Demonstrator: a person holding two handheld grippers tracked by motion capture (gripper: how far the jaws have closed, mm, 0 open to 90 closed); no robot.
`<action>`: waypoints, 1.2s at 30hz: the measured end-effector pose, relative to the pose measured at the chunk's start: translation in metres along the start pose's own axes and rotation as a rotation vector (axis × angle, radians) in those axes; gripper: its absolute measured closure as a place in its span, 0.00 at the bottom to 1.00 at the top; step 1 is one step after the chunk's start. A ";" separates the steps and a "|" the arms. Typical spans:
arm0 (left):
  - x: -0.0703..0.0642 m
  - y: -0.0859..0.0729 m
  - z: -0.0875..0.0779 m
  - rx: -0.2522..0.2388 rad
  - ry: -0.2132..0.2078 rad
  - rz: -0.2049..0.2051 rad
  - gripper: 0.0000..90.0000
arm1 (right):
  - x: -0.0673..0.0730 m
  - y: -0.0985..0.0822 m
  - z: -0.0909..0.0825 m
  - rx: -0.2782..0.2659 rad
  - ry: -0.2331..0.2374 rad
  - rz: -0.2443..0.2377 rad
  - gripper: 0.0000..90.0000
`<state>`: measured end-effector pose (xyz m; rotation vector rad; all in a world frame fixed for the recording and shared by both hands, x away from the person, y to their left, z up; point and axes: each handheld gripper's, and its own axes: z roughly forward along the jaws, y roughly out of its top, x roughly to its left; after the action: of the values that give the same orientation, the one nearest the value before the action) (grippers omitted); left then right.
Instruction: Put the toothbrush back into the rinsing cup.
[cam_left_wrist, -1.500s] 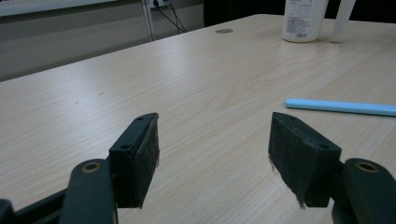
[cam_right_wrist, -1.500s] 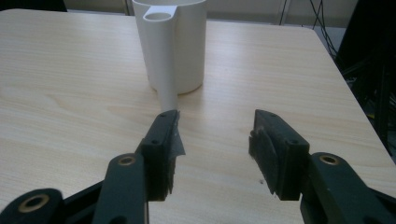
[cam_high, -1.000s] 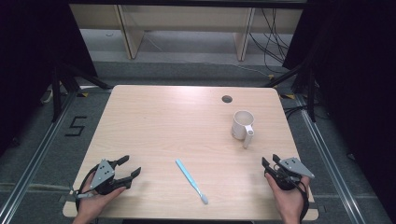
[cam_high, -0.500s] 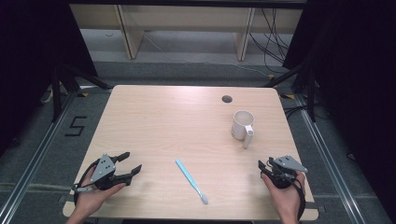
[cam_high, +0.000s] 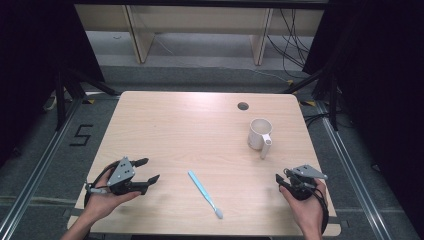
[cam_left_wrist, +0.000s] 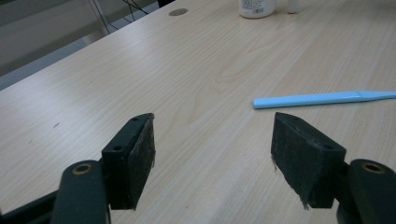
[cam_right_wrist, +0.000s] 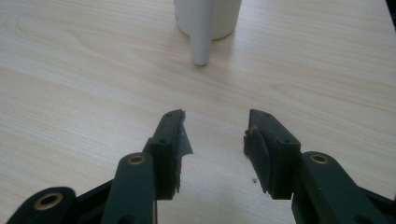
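The left gripper (cam_high: 146, 170) sits at the table's near left, its jaws spread and just widened, with nothing between them. The light blue toothbrush (cam_high: 204, 193) lies flat near the middle of the near edge, to its right and apart. At the near right, the right gripper (cam_high: 281, 179) stands parted and empty, jaws just narrowed, facing the white mug (cam_high: 260, 134) beyond it.

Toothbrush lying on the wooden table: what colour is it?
Light blue; the slim plastic toothbrush shows best in the left gripper view.
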<state>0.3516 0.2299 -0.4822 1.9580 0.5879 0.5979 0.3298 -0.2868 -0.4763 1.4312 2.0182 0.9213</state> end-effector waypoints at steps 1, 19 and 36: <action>0.000 0.002 0.001 0.001 -0.008 0.002 0.33 | 0.005 0.000 -0.001 0.023 -0.006 0.054 0.64; 0.002 0.026 0.030 0.044 -0.122 0.085 0.33 | 0.014 0.005 0.004 0.114 0.056 -0.052 0.70; 0.001 0.048 0.054 0.111 -0.247 0.235 0.33 | 0.020 0.004 0.007 0.123 0.073 -0.043 0.69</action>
<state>0.3942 0.1750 -0.4611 2.1828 0.2437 0.4640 0.3307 -0.2650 -0.4782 1.4312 2.1851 0.8558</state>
